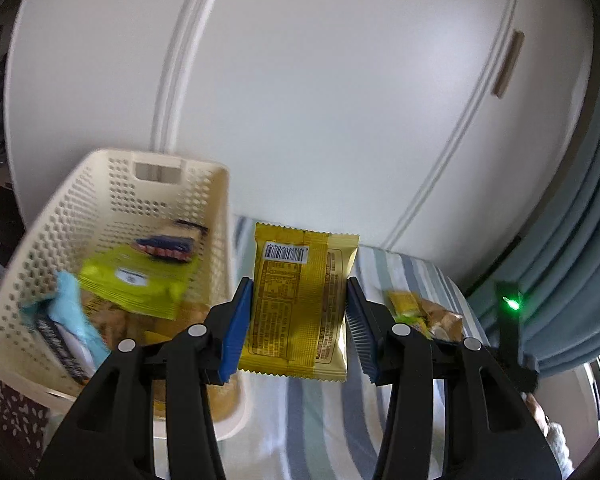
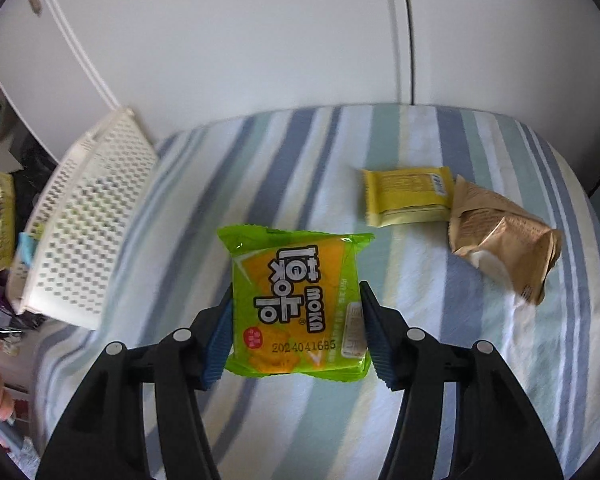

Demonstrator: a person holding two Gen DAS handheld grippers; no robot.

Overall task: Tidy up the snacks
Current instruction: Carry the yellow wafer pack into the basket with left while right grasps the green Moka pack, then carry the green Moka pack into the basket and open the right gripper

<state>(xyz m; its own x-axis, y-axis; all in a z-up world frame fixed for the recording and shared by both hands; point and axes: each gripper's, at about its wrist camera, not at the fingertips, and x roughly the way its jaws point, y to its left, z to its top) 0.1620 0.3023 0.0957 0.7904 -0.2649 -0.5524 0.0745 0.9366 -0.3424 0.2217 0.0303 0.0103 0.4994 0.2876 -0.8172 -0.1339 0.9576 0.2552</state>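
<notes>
Left gripper (image 1: 296,320) clamped on a yellow packet (image 1: 300,304), held up just right of the basket (image 1: 100,200). Right gripper (image 2: 296,328) clamped on a green packet (image 2: 300,304), above the striped sheet (image 2: 260,168). Inside the basket: green, blue and dark wrappers, blurred. Farther right on the sheet, a yellow pack (image 2: 408,196) touching a brown bag (image 2: 504,240). Beyond, white doors (image 1: 320,100); curtain (image 1: 572,240) at right.

basket (image 1: 216,240) top open — snacks inside | striped cloth (image 2: 300,152) mid bare
</notes>
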